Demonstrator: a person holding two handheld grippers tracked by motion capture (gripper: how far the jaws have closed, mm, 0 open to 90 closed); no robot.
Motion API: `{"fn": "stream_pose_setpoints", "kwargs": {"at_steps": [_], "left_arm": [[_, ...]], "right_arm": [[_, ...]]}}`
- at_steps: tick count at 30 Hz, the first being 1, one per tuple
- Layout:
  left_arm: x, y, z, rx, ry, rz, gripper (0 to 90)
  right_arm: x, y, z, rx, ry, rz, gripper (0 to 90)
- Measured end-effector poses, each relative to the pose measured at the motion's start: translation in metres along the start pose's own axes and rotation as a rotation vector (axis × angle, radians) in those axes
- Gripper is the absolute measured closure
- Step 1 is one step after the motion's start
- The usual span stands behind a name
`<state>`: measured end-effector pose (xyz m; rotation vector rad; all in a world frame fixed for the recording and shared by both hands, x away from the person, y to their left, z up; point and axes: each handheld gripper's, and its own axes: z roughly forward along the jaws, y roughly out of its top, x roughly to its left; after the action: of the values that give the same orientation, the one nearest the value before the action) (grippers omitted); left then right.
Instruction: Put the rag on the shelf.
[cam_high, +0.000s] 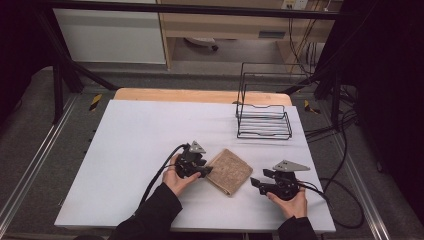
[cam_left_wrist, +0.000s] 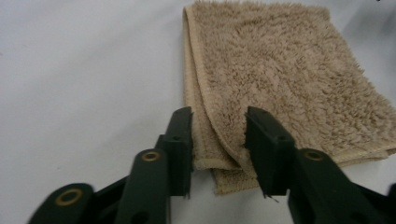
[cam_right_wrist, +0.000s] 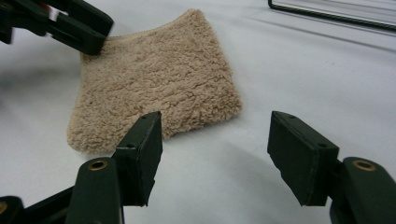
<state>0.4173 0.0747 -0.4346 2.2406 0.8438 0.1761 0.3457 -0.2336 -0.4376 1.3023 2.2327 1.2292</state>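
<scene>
Right gripper (cam_high: 256, 183) nearest, at 5 o'clock of table (cam_high: 135, 150); jaws spread wide, empty, just short of towel (cam_high: 229, 171).
Towel folded, table centre-front. Soft, light, limp, fluffy pile; likely to sag when lifted. Best hold: layered corner or hemmed edge.
Left gripper (cam_left_wrist: 218, 140) at towel's 9 o'clock, jaws part-spread astride corner, not yet pinching.
Wire rack (cam_high: 264, 120) at 1 o'clock, far.

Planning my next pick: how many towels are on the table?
1. A folded tan towel lies between the two grippers, its corner between the left gripper jaws. More layers could be folded inside.
</scene>
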Motion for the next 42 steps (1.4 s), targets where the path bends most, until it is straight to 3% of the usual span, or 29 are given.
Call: {"fn": "stream_pose_setpoints", "kwargs": {"at_steps": [4, 6, 9, 13, 17, 19, 20, 23, 26, 30, 32, 38, 39, 42], "left_arm": [[0.001, -0.001, 0.006, 0.016, -0.010, -0.002, 73.4], [0.002, 0.000, 0.004, 0.009, -0.033, -0.019, 83.9], [-0.003, 0.002, 0.000, -0.004, -0.089, -0.053, 85.5], [-0.008, 0.003, -0.001, -0.016, -0.092, -0.052, 85.7], [-0.002, 0.003, 0.001, -0.015, 0.006, -0.033, 85.0], [0.001, 0.002, 0.002, -0.004, 0.010, -0.041, 83.9], [0.004, 0.000, 0.005, 0.003, 0.007, -0.051, 83.1], [0.004, 0.000, 0.006, 0.006, 0.023, -0.035, 81.5], [0.006, 0.000, 0.008, 0.012, 0.046, -0.030, 72.4], [0.007, -0.001, 0.008, 0.016, 0.013, -0.038, 79.6], [0.005, 0.000, 0.008, 0.019, 0.013, -0.036, 85.0], [0.004, 0.001, 0.003, 0.015, -0.028, -0.075, 86.4], [0.003, 0.001, 0.001, 0.017, -0.041, -0.076, 86.4], [-0.008, 0.001, -0.003, 0.000, -0.134, -0.112, 86.4]], "right_arm": [[0.004, 0.001, 0.002, 0.000, 0.008, -0.001, 36.1], [0.008, 0.002, 0.005, 0.006, 0.015, -0.016, 36.2], [0.012, 0.002, 0.006, 0.009, 0.022, -0.023, 37.2], [0.021, 0.003, 0.009, -0.005, 0.064, -0.026, 39.6], [0.040, 0.004, 0.018, 0.000, 0.100, -0.055, 42.3], [0.045, 0.004, 0.021, -0.001, 0.110, -0.070, 43.9], [0.055, 0.006, 0.027, -0.001, 0.124, -0.083, 47.2], [0.064, 0.007, 0.033, 0.001, 0.127, -0.092, 49.1], [0.074, 0.007, 0.045, 0.026, 0.117, -0.111, 53.4], [0.081, 0.003, 0.053, 0.041, 0.089, -0.141, 63.2], [0.081, 0.003, 0.053, 0.044, 0.071, -0.159, 83.6], [0.077, 0.009, 0.046, 0.070, 0.091, -0.154, 88.7], [0.074, 0.013, 0.038, 0.072, 0.102, -0.150, 88.8], [0.065, 0.017, 0.023, 0.100, 0.115, -0.157, 88.8]]}}
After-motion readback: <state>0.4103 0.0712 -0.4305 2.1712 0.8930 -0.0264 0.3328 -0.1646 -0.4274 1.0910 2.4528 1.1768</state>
